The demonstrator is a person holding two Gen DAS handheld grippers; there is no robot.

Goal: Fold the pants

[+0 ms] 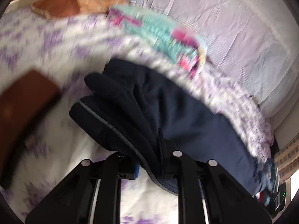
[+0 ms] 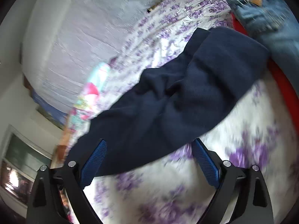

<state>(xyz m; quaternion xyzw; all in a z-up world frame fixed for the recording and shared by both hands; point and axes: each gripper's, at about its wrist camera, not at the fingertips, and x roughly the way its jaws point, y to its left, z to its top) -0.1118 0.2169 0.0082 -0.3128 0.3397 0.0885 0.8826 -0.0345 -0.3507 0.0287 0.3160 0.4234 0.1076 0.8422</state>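
Observation:
Dark navy pants [image 1: 149, 108] lie bunched on a white bedsheet with purple flowers [image 1: 56, 59]. My left gripper [image 1: 149, 168] is shut on one end of the pants, with a grey-edged fold pinched between its fingers. In the right wrist view the pants [image 2: 177, 97] stretch across the sheet [image 2: 186, 196] from lower left to upper right. My right gripper [image 2: 149, 160] is open, its blue pads [image 2: 93, 162] to either side of the near edge of the pants, which lies over the left pad. Both views are blurred by motion.
A turquoise and pink cloth [image 1: 160, 35] lies at the bed's far edge, also in the right view [image 2: 89, 93]. A brown object [image 1: 22, 112] is at left, an orange one [image 1: 74, 3] beyond. Blue jeans [image 2: 261, 18] and red fabric [image 2: 284, 85] lie at right. A pale wall [image 1: 233, 28] stands behind.

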